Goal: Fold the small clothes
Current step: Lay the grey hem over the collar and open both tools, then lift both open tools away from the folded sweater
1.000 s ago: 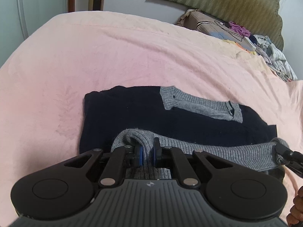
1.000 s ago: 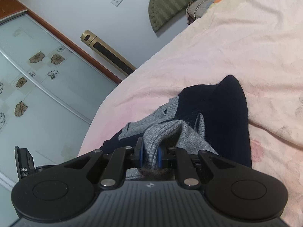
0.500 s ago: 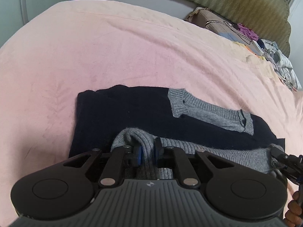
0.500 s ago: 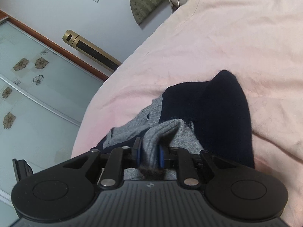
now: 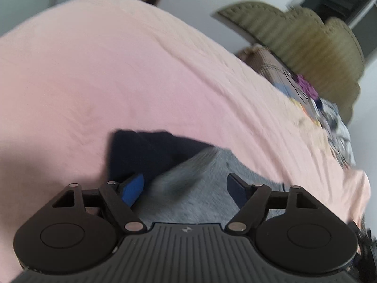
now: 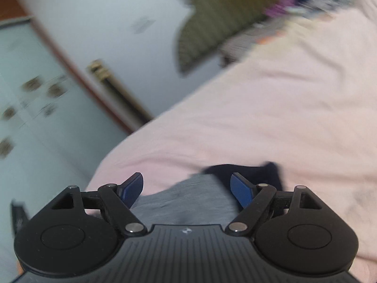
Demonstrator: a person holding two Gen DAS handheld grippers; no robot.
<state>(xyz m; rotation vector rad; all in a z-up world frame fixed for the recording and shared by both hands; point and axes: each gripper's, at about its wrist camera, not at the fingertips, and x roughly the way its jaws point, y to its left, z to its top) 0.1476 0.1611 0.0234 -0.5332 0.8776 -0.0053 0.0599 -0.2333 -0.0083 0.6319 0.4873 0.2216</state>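
A small navy and grey knit sweater (image 5: pixel 193 184) lies folded on the pink bedsheet (image 5: pixel 117 82). In the blurred left wrist view my left gripper (image 5: pixel 186 186) hangs just above its grey ribbed part. Its jaws are opening, and the blue pads (image 5: pixel 133 187) stand wide apart and clear of the cloth. The right wrist view shows the same sweater (image 6: pixel 188 202) from its other end, grey in front and navy behind. My right gripper (image 6: pixel 187 188) is over it with jaws opening, and the grey knit below lies free of the pads (image 6: pixel 241 192).
A pile of mixed clothes (image 5: pixel 325 110) lies at the head of the bed by the olive headboard (image 5: pixel 306 47). Beyond the bed's far side stand a white wall (image 6: pixel 106 23) and a glass sliding door with flower prints (image 6: pixel 35 108).
Both grippers were shut on the grey hem and have let it go, jaws now wide. The hem has dropped onto the navy body. Both views have swung and are blurred.
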